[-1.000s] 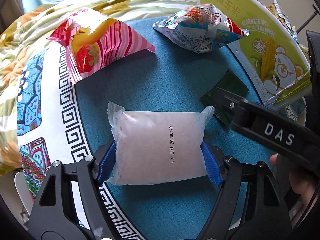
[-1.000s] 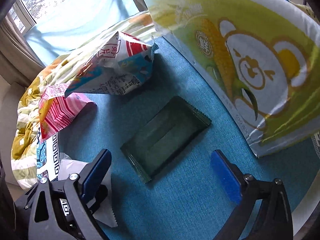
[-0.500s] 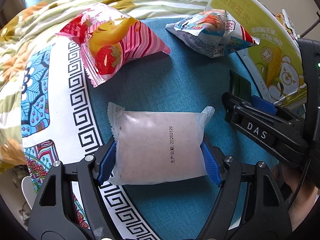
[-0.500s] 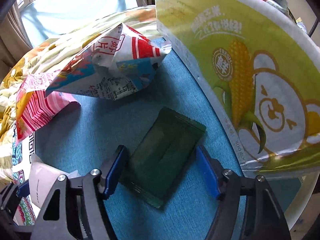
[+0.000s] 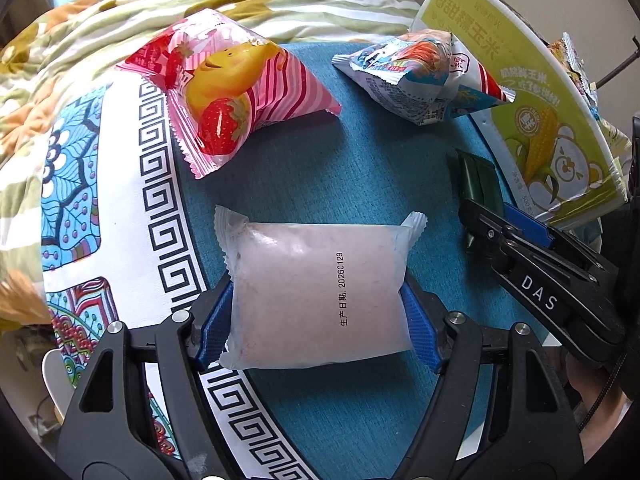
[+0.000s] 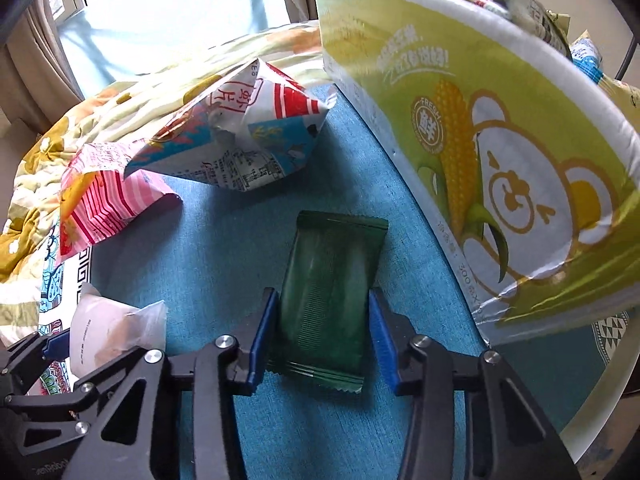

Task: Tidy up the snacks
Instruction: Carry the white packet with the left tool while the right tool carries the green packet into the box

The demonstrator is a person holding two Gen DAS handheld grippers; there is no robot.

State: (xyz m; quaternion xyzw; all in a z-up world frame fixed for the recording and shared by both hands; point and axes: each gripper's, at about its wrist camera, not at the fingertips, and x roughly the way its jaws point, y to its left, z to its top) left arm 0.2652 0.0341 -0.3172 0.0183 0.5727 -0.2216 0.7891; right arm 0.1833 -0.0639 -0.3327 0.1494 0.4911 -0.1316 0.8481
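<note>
**Both grippers clamp a snack packet on the blue cloth**

In the left wrist view, the left gripper (image 5: 316, 308) holds the white packet (image 5: 316, 292) at lower centre, its blue pads pressed against the packet's two sides. The packet is frosted, with a printed date line running up its right half. It sits over the blue cloth (image 5: 360, 176), whose patterned white border curves down the left of the frame.

In the right wrist view, the right gripper (image 6: 324, 336) is closed on the green packet (image 6: 328, 292) at lower centre, one blue pad touching each long side. The packet points away from the camera, with its near crimped end between the pads and its far end toward the middle of the frame. In the left wrist view the same packet (image 5: 478, 188) shows edge-on at the right, just above the right gripper (image 5: 520, 232).

The pink bag (image 5: 236, 100), with a strawberry on it, lies at upper left of the left view, partly over the border. The blue-and-red bag (image 5: 424, 76) lies at upper right, touching the corn box (image 5: 532, 108). In the right view the corn box (image 6: 500, 160) fills the right side, with its near wall just beside the green packet. A floral quilt (image 5: 100, 40) lies across the top and left.
</note>
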